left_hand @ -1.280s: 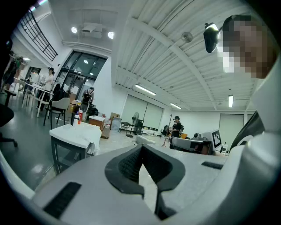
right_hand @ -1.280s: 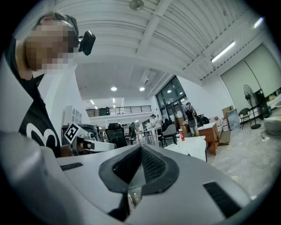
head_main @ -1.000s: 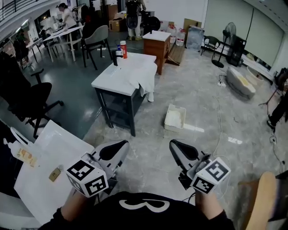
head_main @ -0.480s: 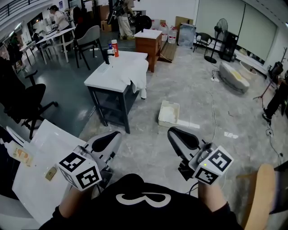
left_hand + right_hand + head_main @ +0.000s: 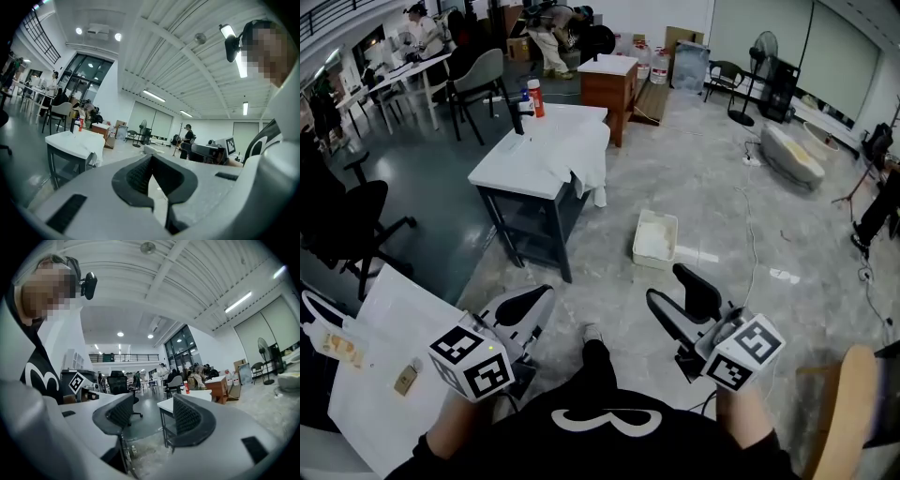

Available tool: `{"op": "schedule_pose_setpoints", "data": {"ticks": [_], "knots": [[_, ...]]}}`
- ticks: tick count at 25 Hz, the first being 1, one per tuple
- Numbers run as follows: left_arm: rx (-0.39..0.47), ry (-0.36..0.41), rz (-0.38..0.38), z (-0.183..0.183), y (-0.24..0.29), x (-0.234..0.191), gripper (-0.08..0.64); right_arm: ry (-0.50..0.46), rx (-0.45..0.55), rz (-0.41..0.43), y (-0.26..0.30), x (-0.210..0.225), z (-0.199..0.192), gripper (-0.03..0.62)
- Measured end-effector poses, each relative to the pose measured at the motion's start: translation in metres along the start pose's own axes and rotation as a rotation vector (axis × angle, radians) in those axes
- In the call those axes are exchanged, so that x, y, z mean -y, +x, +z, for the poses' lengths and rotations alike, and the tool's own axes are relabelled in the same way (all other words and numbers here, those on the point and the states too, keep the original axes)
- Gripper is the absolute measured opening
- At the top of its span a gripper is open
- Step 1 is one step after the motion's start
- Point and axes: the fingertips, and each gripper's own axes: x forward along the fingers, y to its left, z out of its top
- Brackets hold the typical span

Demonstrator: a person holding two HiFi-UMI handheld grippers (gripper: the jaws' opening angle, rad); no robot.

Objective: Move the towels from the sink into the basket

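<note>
White towels (image 5: 584,150) lie heaped on the white sink table (image 5: 517,162) and hang over its near right corner. The white basket (image 5: 656,238) stands on the floor to the table's right. Both grippers are held low near my body, well short of the table. My left gripper (image 5: 532,304) is shut and empty; in the left gripper view (image 5: 151,165) its pads meet, with the table (image 5: 65,139) far off. My right gripper (image 5: 682,298) is opening with nothing between its jaws; the right gripper view (image 5: 149,409) shows a clear gap.
A black faucet (image 5: 516,114) and bottles (image 5: 533,97) stand at the table's far end. A black office chair (image 5: 339,217) is at left, a white bag (image 5: 382,367) at lower left, a wooden cabinet (image 5: 608,84) behind the table, a wooden chair back (image 5: 844,405) at lower right. Cables (image 5: 748,246) cross the floor.
The right gripper's jaws have parted from shut to apart. The left stays shut. My leg and shoe now show between the grippers, and the table looks slightly nearer.
</note>
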Motion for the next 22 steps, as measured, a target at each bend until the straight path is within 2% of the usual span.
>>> {"op": "schedule_pose_setpoints", "data": {"ticks": [3, 9, 13, 17, 22], "knots": [[-0.012, -0.028, -0.018, -0.005, 0.03, -0.028, 0.006, 0.001, -0.045, -0.01, 0.025, 0.024, -0.019, 0.279], [-0.035, -0.062, -0.017, 0.004, 0.096, -0.105, 0.006, 0.005, -0.103, -0.01, 0.101, 0.093, -0.033, 0.291], [-0.07, -0.105, 0.005, 0.015, 0.153, -0.178, 0.006, 0.018, -0.149, -0.029, 0.169, 0.158, -0.043, 0.299], [-0.056, -0.226, 0.017, 0.035, 0.21, -0.254, 0.006, 0.046, -0.201, -0.019, 0.247, 0.221, -0.054, 0.307], [-0.024, -0.262, 0.036, 0.061, 0.261, -0.336, 0.006, 0.035, -0.294, 0.002, 0.345, 0.281, -0.073, 0.308]]}}
